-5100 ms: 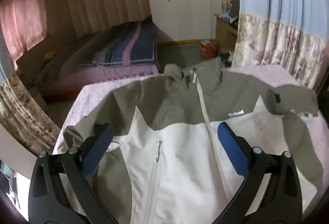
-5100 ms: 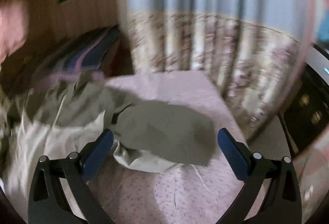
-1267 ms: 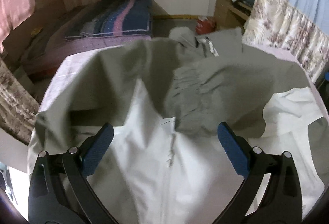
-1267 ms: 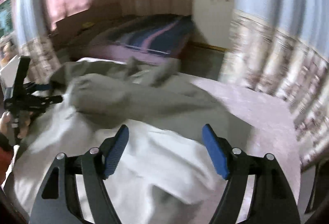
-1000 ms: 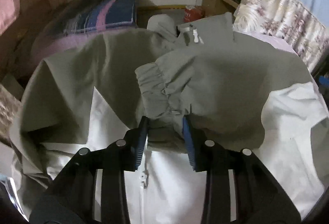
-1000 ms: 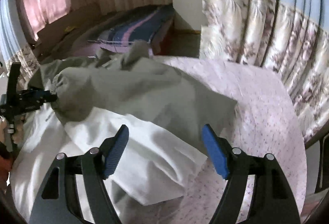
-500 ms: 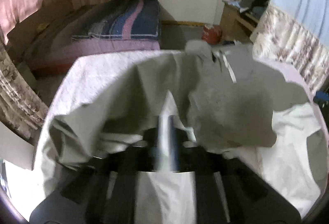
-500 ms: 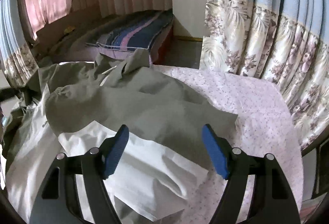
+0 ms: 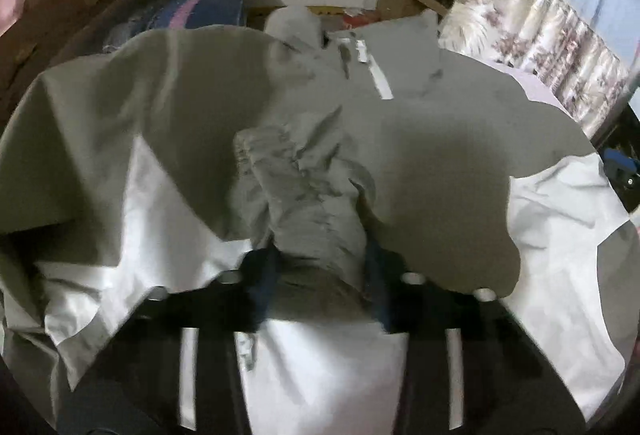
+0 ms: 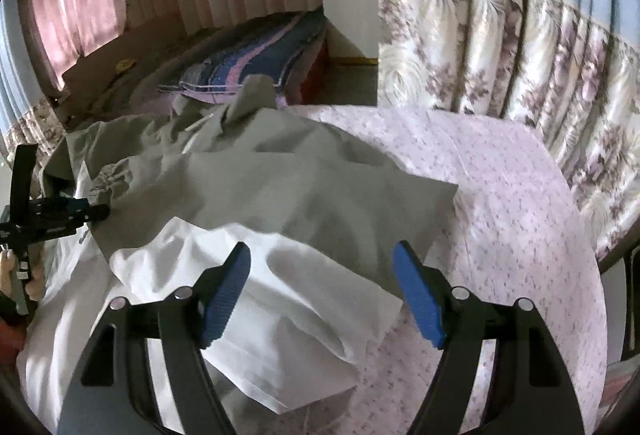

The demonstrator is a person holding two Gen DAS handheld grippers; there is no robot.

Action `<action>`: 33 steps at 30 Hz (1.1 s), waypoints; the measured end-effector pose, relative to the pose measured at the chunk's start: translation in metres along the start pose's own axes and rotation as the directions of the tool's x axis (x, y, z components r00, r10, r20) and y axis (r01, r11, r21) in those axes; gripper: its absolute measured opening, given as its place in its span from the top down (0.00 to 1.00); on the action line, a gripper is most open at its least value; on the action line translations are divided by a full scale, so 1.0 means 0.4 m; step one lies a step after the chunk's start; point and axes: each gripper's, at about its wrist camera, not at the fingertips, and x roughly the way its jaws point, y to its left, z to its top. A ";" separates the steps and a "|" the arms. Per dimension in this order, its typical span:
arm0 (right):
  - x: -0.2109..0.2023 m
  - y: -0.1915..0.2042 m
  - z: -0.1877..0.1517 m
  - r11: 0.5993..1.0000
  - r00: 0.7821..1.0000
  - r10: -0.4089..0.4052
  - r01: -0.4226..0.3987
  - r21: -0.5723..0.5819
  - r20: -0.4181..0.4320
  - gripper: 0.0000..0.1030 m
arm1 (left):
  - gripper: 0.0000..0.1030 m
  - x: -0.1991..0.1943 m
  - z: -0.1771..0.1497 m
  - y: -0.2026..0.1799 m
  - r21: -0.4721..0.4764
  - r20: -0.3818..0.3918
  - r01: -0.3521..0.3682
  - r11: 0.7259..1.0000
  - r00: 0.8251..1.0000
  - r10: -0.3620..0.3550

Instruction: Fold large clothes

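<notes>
Left hand-held gripper (image 9: 320, 267) pinches the sleeve cuff (image 9: 296, 187); right hand-held gripper (image 10: 322, 295) hovers spread.

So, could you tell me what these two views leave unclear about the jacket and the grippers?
- Left wrist view: the left gripper is motion-blurred; bunched sleeve cuff covers its pads.
- Same view: the jacket hem is cut off by the bottom edge.
- Right wrist view: the open right gripper hides the fabric beneath; the jacket's far-left side is cut off.
</notes>
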 end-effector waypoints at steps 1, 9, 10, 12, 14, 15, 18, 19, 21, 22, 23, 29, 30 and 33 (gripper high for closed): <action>0.001 0.001 -0.001 1.000 1.000 0.001 -0.001 0.000 -0.002 0.28 | 0.77 0.001 0.003 -0.002 -0.001 -0.005 0.014 1.000 1.000 -0.014; -0.026 0.098 0.035 0.993 0.999 0.023 -0.018 -0.118 0.043 0.28 | 0.77 -0.202 0.040 0.128 -0.089 0.187 -0.039 0.995 0.981 0.055; -0.027 0.121 0.041 0.990 0.999 0.027 -0.020 -0.142 0.045 0.28 | 0.77 -0.221 0.031 0.148 -0.094 0.198 -0.090 0.991 0.974 0.108; -0.026 0.151 0.047 0.985 0.998 0.037 -0.028 -0.173 0.044 0.28 | 0.77 -0.236 0.005 0.179 -0.100 0.190 -0.183 0.978 0.961 0.200; -0.005 0.181 0.053 0.979 0.999 0.039 -0.036 -0.201 0.012 0.28 | 0.77 -0.212 -0.029 0.199 -0.086 0.136 -0.226 0.970 0.962 0.236; 0.016 0.199 0.054 0.975 0.999 0.029 -0.032 -0.220 -0.020 0.28 | 0.77 -0.196 -0.046 0.205 -0.078 0.109 -0.224 0.971 0.967 0.232; 0.060 0.231 0.048 0.963 0.996 0.008 -0.031 -0.266 -0.090 0.28 | 0.76 -0.135 -0.086 0.195 -0.051 0.052 -0.255 0.966 0.965 0.257; 0.083 0.239 0.040 0.956 0.991 -0.037 -0.001 -0.293 -0.125 0.29 | 0.76 -0.123 -0.092 0.197 -0.044 0.045 -0.268 0.962 0.962 0.270; 0.109 0.236 0.026 0.940 0.983 -0.117 0.064 -0.336 -0.142 0.30 | 0.76 -0.098 -0.087 0.198 -0.042 0.035 -0.275 0.960 0.960 0.277; 0.124 0.223 0.018 0.932 0.977 -0.155 0.095 -0.349 -0.147 0.30 | 0.75 -0.088 -0.082 0.200 -0.045 0.029 -0.272 0.961 0.961 0.273; 0.136 0.205 0.012 0.935 0.972 -0.165 0.101 -0.341 -0.164 0.30 | 0.75 -0.080 -0.076 0.204 -0.047 0.024 -0.268 0.962 0.963 0.270; 0.189 0.163 0.004 0.948 0.966 -0.159 0.092 -0.305 -0.203 0.30 | 0.72 -0.029 -0.063 0.218 -0.007 0.010 -0.292 0.956 0.956 0.292; 0.186 0.166 0.004 0.948 0.967 -0.158 0.092 -0.306 -0.198 0.30 | 0.72 -0.032 -0.063 0.216 -0.008 0.016 -0.293 0.956 0.956 0.293; 0.135 0.159 0.015 0.962 0.980 -0.100 0.052 -0.268 -0.169 0.30 | 0.65 -0.079 -0.073 0.216 -0.023 0.029 -0.282 0.959 0.959 0.282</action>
